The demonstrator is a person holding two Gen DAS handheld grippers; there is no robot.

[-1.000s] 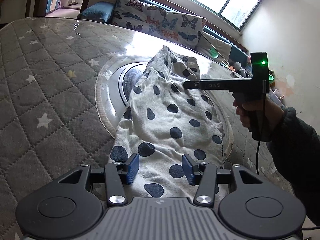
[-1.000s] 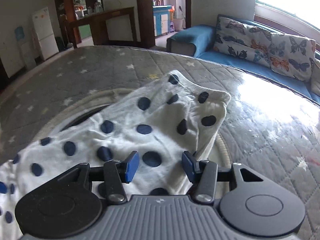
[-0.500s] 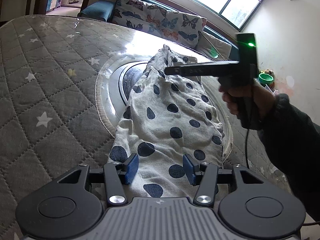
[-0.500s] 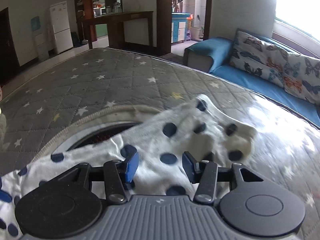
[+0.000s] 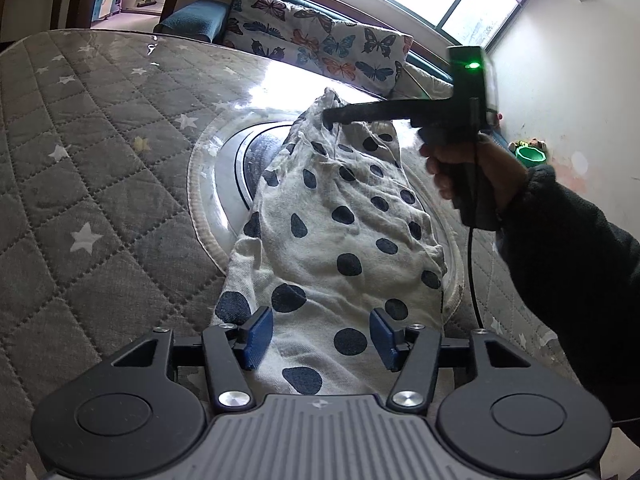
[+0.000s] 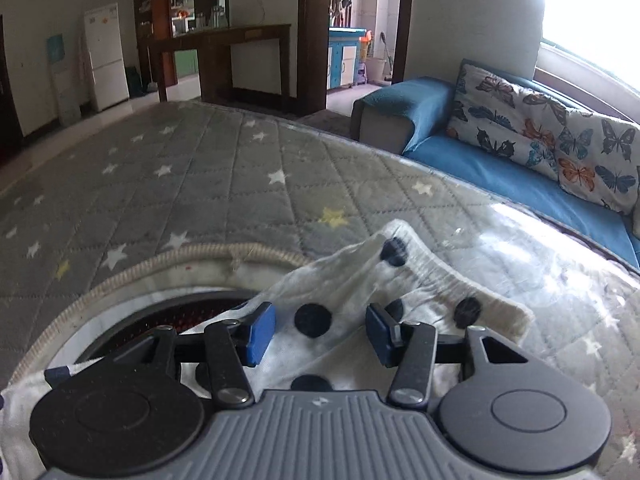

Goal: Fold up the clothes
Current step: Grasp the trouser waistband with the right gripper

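Observation:
A white garment with dark blue polka dots (image 5: 340, 236) lies lengthwise on a grey quilted, star-patterned surface (image 5: 100, 160). My left gripper (image 5: 320, 338) is open over the garment's near end, blue pads on either side of the cloth. In the right wrist view my right gripper (image 6: 320, 334) is open just above the garment's far end (image 6: 400, 280), near its elastic band. In the left wrist view the right gripper (image 5: 332, 114) reaches the far tip of the garment, held by a hand (image 5: 476, 168) in a dark sleeve.
A round disc with a pale corded rim (image 5: 208, 184) lies under the garment. Behind the surface stands a blue sofa (image 6: 480, 148) with butterfly cushions (image 5: 320, 52). A green bowl (image 5: 530, 154) sits by the right wall. Dark wooden furniture (image 6: 240, 60) and a white fridge (image 6: 106, 56) stand farther back.
The right gripper has moved away along the garment to its far end and dropped lower over it. The left gripper has stayed at the near end.

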